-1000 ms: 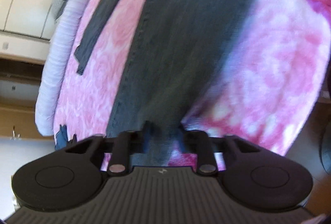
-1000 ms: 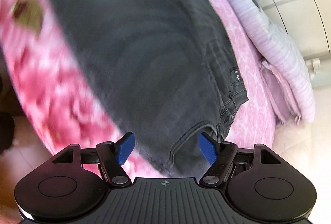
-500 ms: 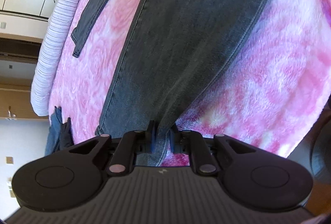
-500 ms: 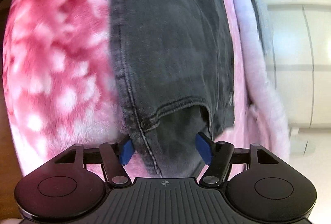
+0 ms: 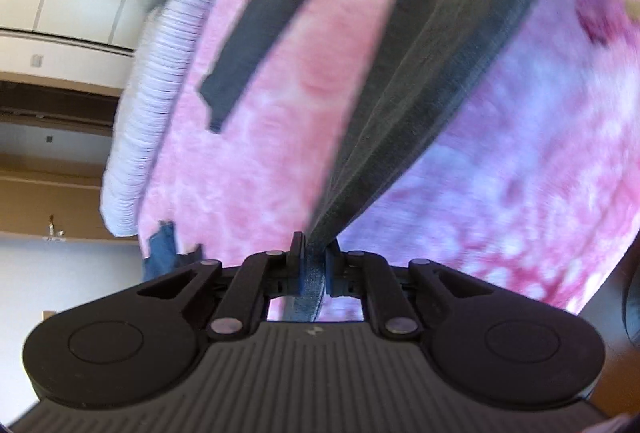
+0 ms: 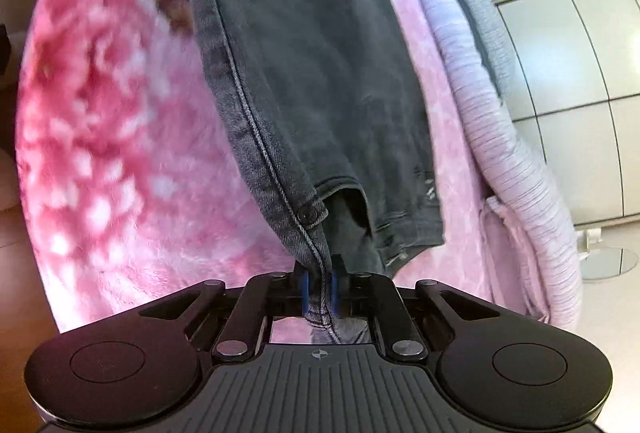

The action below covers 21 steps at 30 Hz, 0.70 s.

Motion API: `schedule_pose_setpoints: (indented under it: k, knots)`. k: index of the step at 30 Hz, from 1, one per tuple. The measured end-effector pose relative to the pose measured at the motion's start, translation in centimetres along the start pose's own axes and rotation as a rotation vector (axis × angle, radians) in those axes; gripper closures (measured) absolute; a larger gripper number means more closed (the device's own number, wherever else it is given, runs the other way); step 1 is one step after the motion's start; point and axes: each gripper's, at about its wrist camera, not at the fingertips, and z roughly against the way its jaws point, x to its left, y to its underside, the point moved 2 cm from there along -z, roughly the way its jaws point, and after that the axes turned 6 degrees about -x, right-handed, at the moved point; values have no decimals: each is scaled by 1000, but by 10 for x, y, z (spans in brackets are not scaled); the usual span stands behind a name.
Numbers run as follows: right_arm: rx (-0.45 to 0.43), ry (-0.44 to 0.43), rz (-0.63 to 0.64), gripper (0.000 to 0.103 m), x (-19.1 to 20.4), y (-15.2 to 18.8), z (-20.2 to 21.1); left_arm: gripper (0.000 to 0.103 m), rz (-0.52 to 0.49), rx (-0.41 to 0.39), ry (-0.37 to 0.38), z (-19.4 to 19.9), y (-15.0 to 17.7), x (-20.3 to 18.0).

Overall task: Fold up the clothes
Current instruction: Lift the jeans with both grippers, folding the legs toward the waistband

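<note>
1. Pink floral fleece blanket (image 5: pixel 256 137) covers the bed under everything, with a ribbed lilac cover (image 5: pixel 160 81) rolled along its far edge and pale cabinet doors (image 6: pixel 568 81) beyond that.
2. Half a second ago the right gripper's (image 6: pixel 319 287) blue pads stood wide on either side of the waist; now they are pressed together on the side seam of the dark grey jeans (image 6: pixel 320 81), just below the pocket rivet (image 6: pixel 307 212).
3. Half a second ago the left gripper (image 5: pixel 311 265) was nearly together around the leg end; now its pads are clamped on a bunched fold of the jeans' (image 5: pixel 432 65) denim, and the cloth rises taut from them instead of lying flat.
4. In the right wrist view the jeans' long axis runs from the grip at 6 o'clock up to 12 o'clock, waistband and pocket opening nearest, the legs splitting into a V towards the far end.
5. In the left wrist view the held leg fans out from 6 o'clock towards 1 o'clock, while the other leg lies flat on the blanket as a narrow strip at 11 o'clock, its hem nearest.
6. A blue scrap of cloth (image 5: pixel 162 245) hangs at the blanket's edge at 8 o'clock; what it is cannot be told.
</note>
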Motion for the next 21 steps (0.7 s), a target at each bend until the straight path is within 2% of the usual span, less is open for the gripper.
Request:
schedule_pose_setpoints:
  k: [4, 7, 10, 13, 17, 19, 21]
  knots:
    - [-7, -32, -47, 96, -20, -15, 35, 96, 44, 24, -19, 35, 3, 34]
    - [-13, -78, -71, 96, -10, -27, 78, 96, 32, 45, -18, 62, 12, 46]
    - [-7, -132, -109, 96, -5, -38, 110, 96, 21, 65, 2, 85, 20, 59]
    - [0, -214, -136, 96, -9, -50, 127, 96, -27, 67, 44, 90, 19, 80]
    - [10, -306, -173, 96, -37, -66, 130, 95, -82, 39, 111, 58, -7, 128]
    - [34, -334, -195, 96, -62, -72, 117, 95, -103, 21, 154, 31, -27, 156]
    - [62, -360, -229, 96, -84, -72, 98, 95, -127, 14, 229, -5, -53, 186]
